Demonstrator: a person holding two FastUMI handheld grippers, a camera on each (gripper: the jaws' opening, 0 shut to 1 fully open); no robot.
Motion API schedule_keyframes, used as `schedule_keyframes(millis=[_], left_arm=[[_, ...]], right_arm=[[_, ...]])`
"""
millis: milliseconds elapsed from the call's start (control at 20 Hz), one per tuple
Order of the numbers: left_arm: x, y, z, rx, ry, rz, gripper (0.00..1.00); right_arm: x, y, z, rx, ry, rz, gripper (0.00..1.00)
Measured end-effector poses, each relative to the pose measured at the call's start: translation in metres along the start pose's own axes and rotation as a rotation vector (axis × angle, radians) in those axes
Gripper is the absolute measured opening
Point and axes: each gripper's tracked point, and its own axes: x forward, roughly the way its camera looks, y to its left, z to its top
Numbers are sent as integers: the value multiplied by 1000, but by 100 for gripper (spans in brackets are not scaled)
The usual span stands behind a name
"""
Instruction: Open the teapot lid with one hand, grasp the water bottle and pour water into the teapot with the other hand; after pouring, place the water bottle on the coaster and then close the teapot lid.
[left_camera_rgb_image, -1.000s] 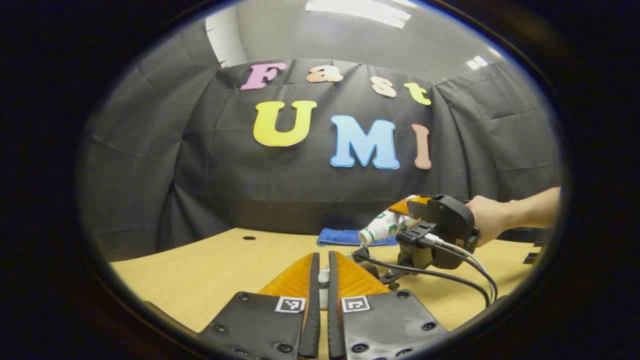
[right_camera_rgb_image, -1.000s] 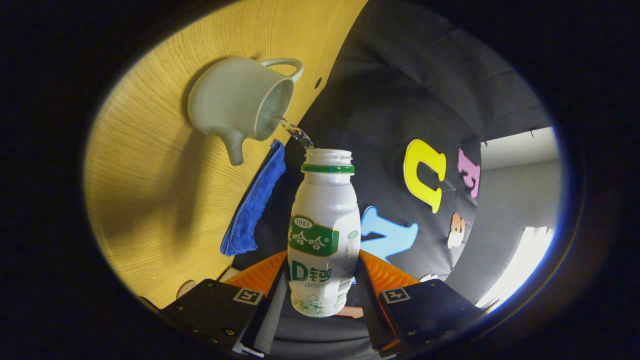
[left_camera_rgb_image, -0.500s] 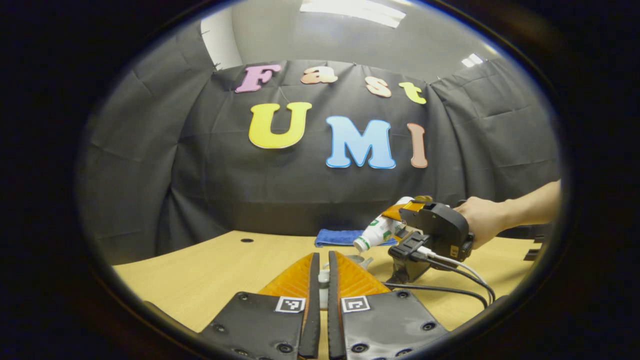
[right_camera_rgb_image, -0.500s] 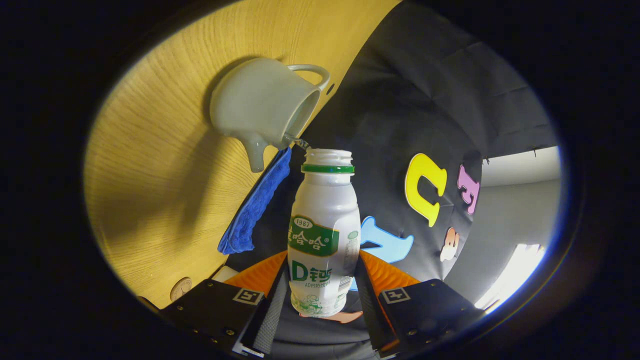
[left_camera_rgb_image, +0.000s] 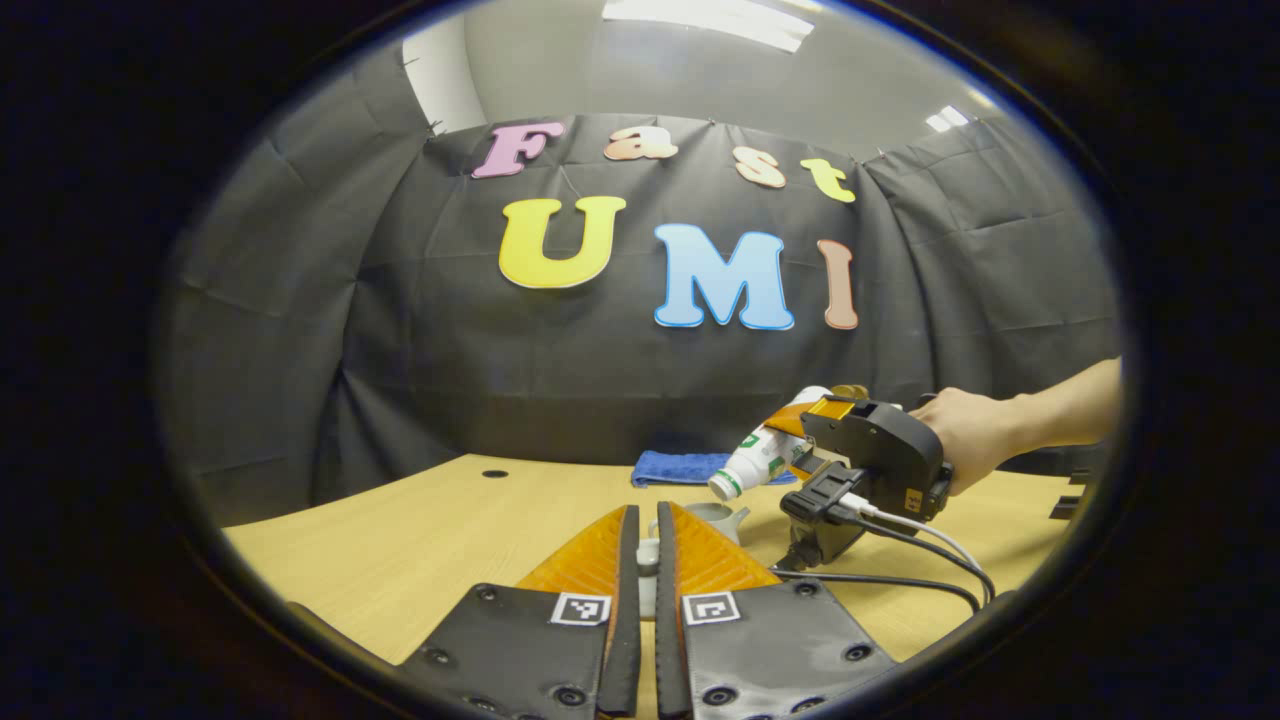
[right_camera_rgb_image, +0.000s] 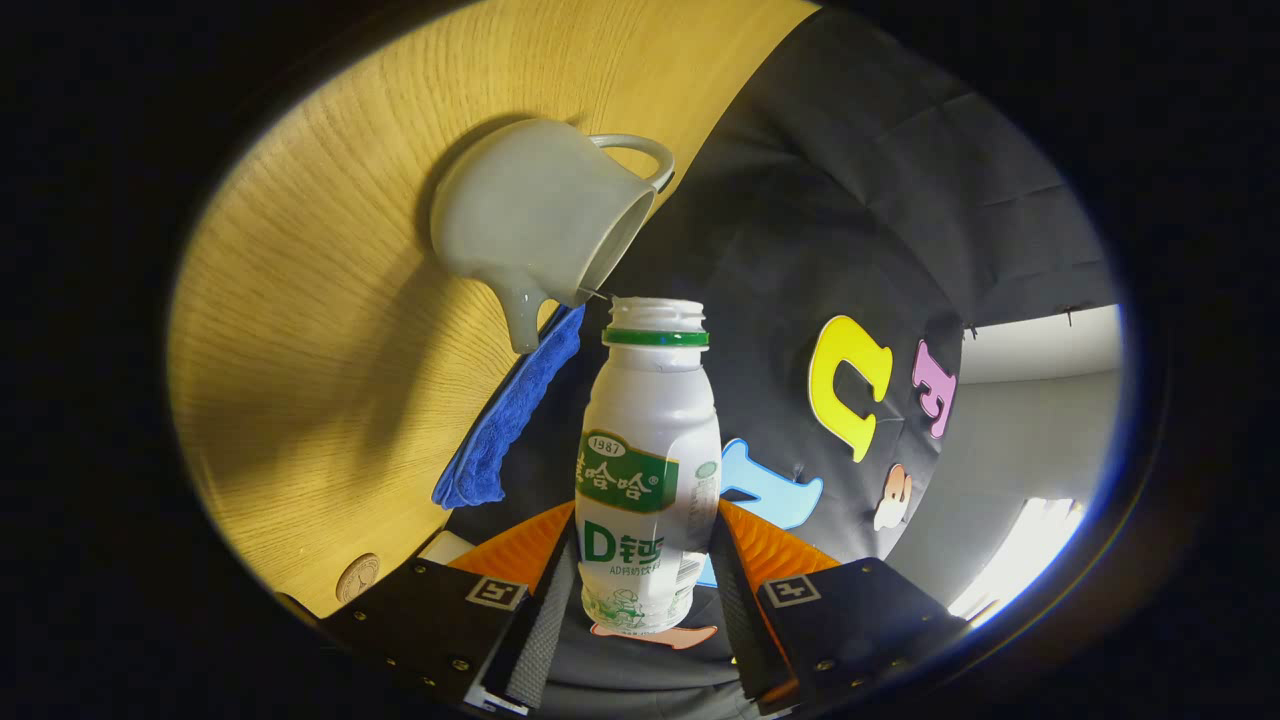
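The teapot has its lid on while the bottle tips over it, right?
Not quite. In the right gripper view the teapot is open, with no lid on its mouth; the bottle, tipped toward it, is held in the right gripper.

Colours on the table

A white plastic water bottle wore a green label; pale grey-green ceramic teapot, blue cloth, yellow wood-grain table.

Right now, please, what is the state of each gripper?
Left gripper: fingers closed on the teapot lid.
Right gripper: fingers closed on the water bottle, tilted toward the teapot.
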Motion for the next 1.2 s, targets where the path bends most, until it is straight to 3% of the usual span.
schedule_keyframes(millis=[300, 350, 600, 650, 900, 1200], left_arm=[[-3, 1, 6, -24, -20, -9, 12], [-3, 0, 8, -41, -25, -19, 17], [-2, 14, 6, -110, -29, -9, 17], [-1, 15, 6, -134, -25, -13, 12], [14, 21, 1, -200, -10, -20, 12], [58, 4, -1, -145, 25, -39, 17]], right_arm=[[3, 12, 1, 99, -10, 47, 71], [4, 14, 2, 129, -13, 54, 71], [2, 31, 3, 334, -8, 119, 71], [1, 32, 2, 394, -9, 135, 71], [-6, 28, -12, 734, -2, 129, 71], [-38, 37, -44, 1195, 56, 204, 71]])
